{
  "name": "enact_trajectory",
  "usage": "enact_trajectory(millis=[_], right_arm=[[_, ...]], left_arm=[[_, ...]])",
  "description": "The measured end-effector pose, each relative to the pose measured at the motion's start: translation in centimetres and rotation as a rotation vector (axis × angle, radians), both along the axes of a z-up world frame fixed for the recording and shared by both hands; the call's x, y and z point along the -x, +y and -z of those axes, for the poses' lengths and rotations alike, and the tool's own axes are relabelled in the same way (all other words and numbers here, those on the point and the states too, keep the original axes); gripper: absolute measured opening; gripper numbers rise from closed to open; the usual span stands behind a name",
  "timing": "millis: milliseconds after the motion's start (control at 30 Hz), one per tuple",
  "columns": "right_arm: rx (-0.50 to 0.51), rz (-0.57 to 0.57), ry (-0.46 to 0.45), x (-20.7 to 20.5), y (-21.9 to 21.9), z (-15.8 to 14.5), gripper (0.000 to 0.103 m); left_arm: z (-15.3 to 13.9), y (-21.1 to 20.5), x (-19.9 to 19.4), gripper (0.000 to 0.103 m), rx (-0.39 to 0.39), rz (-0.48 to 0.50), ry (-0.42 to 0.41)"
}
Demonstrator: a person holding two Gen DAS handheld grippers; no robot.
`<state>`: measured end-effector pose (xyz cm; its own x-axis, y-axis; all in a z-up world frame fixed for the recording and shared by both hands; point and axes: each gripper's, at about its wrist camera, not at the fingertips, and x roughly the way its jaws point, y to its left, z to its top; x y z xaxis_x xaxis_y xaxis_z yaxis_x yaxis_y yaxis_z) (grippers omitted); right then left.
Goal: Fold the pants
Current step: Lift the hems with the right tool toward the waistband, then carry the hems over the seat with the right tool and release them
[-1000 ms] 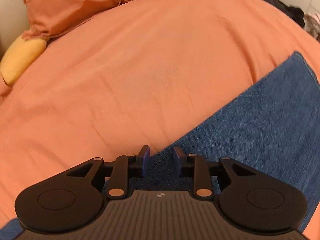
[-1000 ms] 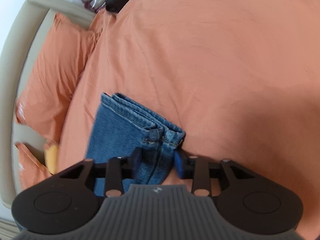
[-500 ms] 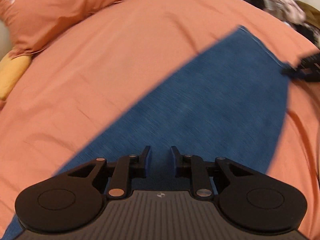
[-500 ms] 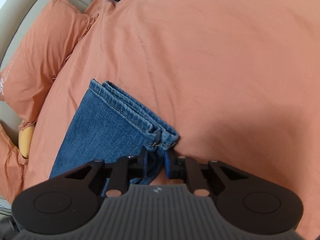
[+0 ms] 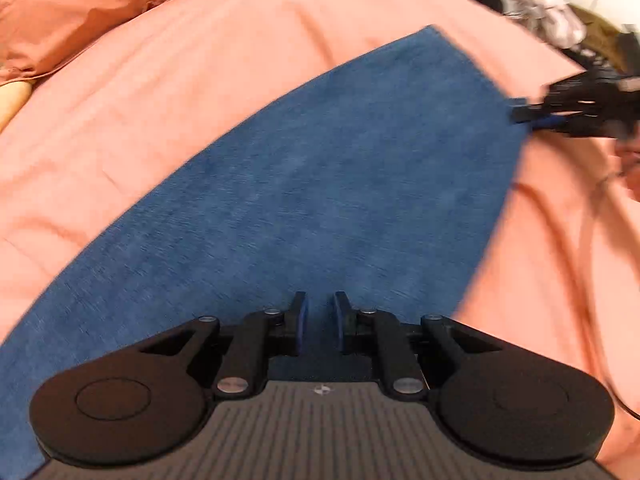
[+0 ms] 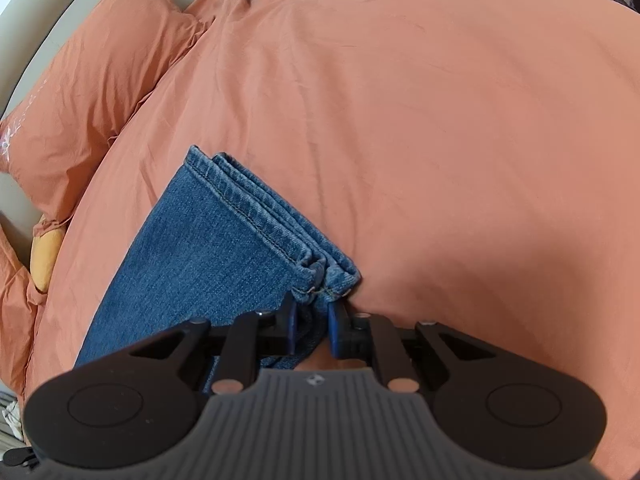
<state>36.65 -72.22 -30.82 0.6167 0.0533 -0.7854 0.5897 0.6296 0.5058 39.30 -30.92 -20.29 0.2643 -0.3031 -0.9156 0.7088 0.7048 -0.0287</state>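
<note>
Blue jeans (image 5: 320, 184) lie folded lengthwise on the orange bedspread (image 5: 200, 80). My left gripper (image 5: 320, 308) hovers over the middle of the denim. Its jaws are closing to a narrow gap, and I see flat denim behind the gap but no fold raised between the pads. In the right wrist view the stacked leg hems (image 6: 256, 216) run away from my right gripper (image 6: 311, 306), which is shut on the near hem corner. The same right gripper (image 5: 524, 114) shows blurred in the left wrist view at the far right corner of the jeans.
Orange pillows (image 6: 92, 92) lie against a beige headboard (image 6: 32, 52), with a yellow cushion (image 6: 46, 260) below them. Loose clothes (image 5: 544, 12) are heaped beyond the far side of the bed. The bedspread (image 6: 440, 140) stretches wide to the right of the hems.
The left gripper slid from the jeans' edge to over the middle of the denim while its jaws narrowed. The right gripper closed on the hem corner and rolled a little.
</note>
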Motion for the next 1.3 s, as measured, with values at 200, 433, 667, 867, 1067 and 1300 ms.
enact_trajectory(millis=[200, 433, 667, 867, 1067, 1300], right_arm=[[0.077, -0.123, -0.011, -0.5, 0.4, -1.5, 0.007], [0.198, -0.274, -0.088, -0.4, 2.1, -7.4, 0.004], [0.379, -0.439, -0.182, -0.3, 8.7, -18.0, 0.004], [0.517, -0.558, -0.257, -0.9, 18.4, -25.8, 0.004], [0.579, -0.726, -0.31, -1.9, 30.7, -31.1, 0.004], [0.653, -0.913, -0.275, -2.6, 46.1, -31.0, 0.004]], left_arm=[[1.8, -0.6, 1.9, 0.016, -0.075, 0.06, 0.029], [3.1, 0.1, 1.0, 0.016, -0.052, 0.025, 0.079], [3.1, 0.5, 1.5, 0.016, -0.045, 0.015, 0.062], [1.0, 3.5, 3.3, 0.021, 0.046, -0.032, 0.036], [-3.4, 12.8, 4.0, 0.024, 0.097, -0.084, -0.053], [-6.8, 26.0, 3.8, 0.026, 0.137, -0.283, -0.109]])
